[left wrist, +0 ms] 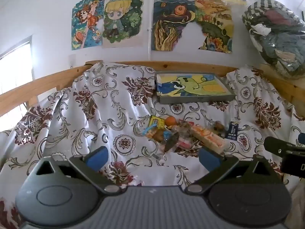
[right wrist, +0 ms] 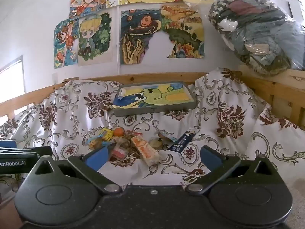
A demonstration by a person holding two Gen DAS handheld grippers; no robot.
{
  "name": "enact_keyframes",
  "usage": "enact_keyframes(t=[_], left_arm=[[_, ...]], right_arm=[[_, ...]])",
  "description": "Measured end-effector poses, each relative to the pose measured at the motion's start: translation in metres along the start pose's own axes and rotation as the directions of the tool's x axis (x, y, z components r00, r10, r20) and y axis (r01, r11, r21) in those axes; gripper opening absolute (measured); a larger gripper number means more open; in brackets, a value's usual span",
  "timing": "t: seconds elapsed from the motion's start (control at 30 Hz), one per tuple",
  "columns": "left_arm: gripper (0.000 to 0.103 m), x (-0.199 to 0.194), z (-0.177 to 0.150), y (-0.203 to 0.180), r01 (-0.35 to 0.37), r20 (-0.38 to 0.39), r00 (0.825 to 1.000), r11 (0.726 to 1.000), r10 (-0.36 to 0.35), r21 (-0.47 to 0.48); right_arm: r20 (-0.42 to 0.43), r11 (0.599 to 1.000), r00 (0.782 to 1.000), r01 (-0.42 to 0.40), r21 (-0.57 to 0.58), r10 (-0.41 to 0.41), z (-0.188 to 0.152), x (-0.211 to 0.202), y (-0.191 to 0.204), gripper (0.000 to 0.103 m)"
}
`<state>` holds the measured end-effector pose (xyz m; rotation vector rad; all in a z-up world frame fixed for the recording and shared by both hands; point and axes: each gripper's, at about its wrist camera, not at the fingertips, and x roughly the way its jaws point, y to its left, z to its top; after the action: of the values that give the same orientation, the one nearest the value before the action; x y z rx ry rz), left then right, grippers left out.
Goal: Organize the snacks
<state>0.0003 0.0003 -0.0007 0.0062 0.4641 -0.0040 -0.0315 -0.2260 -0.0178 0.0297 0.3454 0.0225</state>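
Right wrist view: spread, empty right gripper (right wrist: 153, 157) faces a crinkly snack pile (right wrist: 133, 141) on floral cloth (right wrist: 57, 114), the long orange-white wrapped bar (right wrist: 145, 147) running 11-to-5 o'clock, a dark blue carton (right wrist: 181, 140) pointing 1 o'clock; left gripper (left wrist: 152, 157) likewise spread.

Left hand-held gripper (left wrist: 152, 157) and right (right wrist: 153, 157) gape empty.
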Motion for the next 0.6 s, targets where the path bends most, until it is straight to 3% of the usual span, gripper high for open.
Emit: enact_keyframes(t=[0.6], left_arm=[[0.103,0.0002,-0.0024,-0.0036,0.005,-0.010,1.000,1.000,-0.005,0.007]], right_arm=[[-0.004,1.000,1.000,-0.001,0.003,0.001,-0.0017,0.0013,-0.0010,0.102]])
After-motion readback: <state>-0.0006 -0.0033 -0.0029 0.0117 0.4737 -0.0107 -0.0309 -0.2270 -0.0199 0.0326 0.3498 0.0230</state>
